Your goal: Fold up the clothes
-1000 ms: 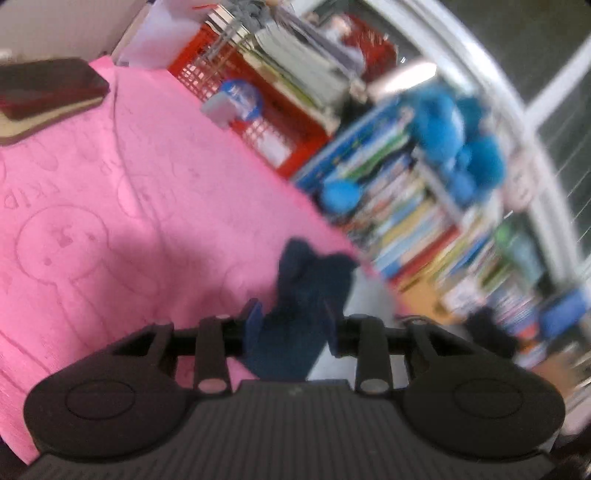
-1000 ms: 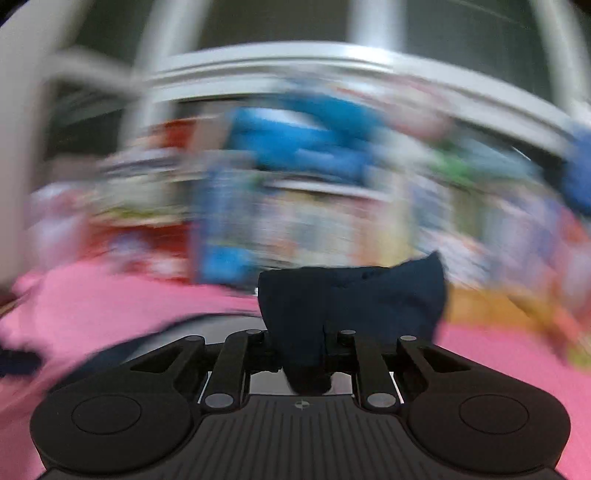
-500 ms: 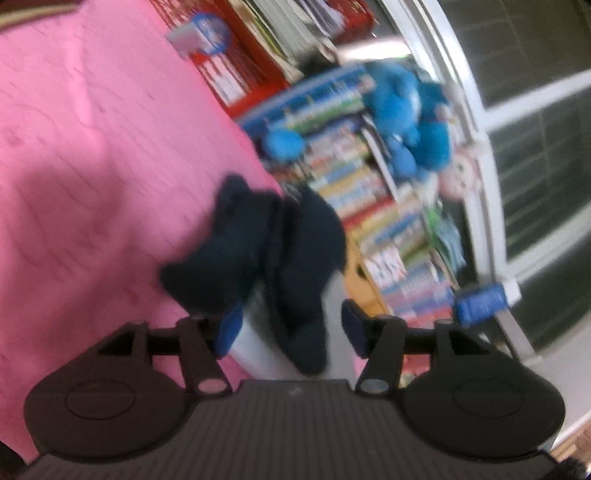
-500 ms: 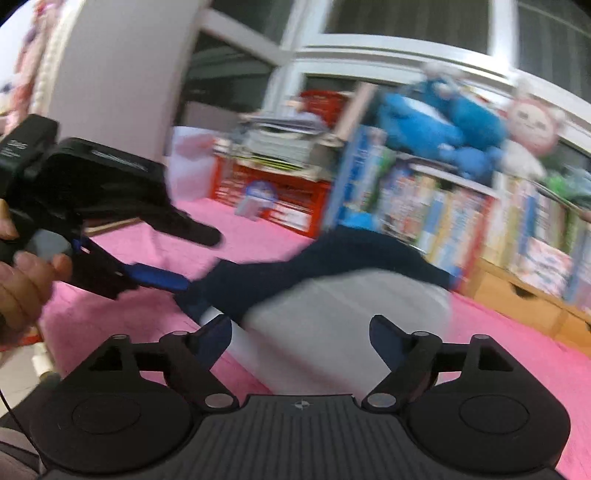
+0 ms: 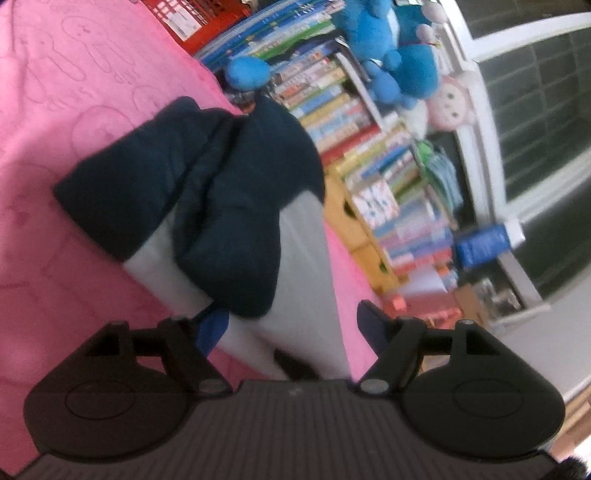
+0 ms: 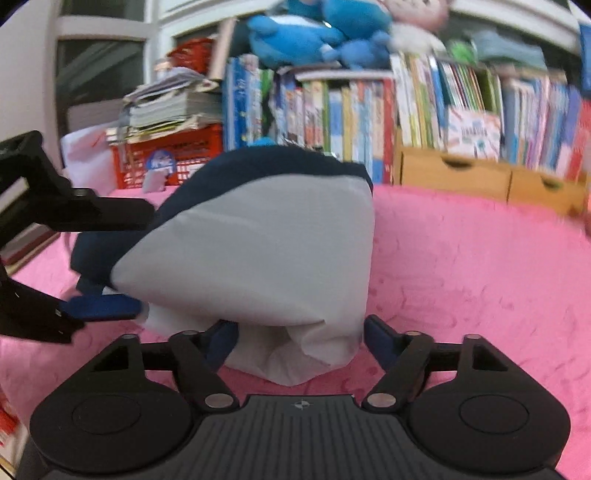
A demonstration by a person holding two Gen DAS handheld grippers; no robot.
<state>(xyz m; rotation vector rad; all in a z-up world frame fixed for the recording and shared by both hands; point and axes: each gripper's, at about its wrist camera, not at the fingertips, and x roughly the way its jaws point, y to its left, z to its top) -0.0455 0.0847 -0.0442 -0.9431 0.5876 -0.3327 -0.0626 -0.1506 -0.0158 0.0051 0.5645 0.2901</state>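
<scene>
A grey-white garment point(image 6: 258, 251) with navy sleeves point(image 6: 266, 158) lies bunched in a folded heap on the pink blanket point(image 6: 480, 280). My right gripper point(image 6: 301, 339) is open, its blue-padded fingers on either side of the heap's near edge, gripping nothing. In the left wrist view the navy sleeves point(image 5: 207, 184) lie across the grey body point(image 5: 306, 258). My left gripper point(image 5: 291, 328) is open close behind the cloth. In the right wrist view the left gripper point(image 6: 144, 260) comes in from the left, spread open around the heap's left end.
A bookshelf point(image 6: 369, 110) packed with books runs along the back, with blue plush toys point(image 6: 306, 33) on top. A red crate point(image 6: 173, 158) under stacked papers stands at the back left. Wooden drawers point(image 6: 461, 173) border the blanket's far edge.
Both grippers were shut on the navy cloth a second ago. They have opened, and the garment now rests on the blanket, sleeves over the grey body.
</scene>
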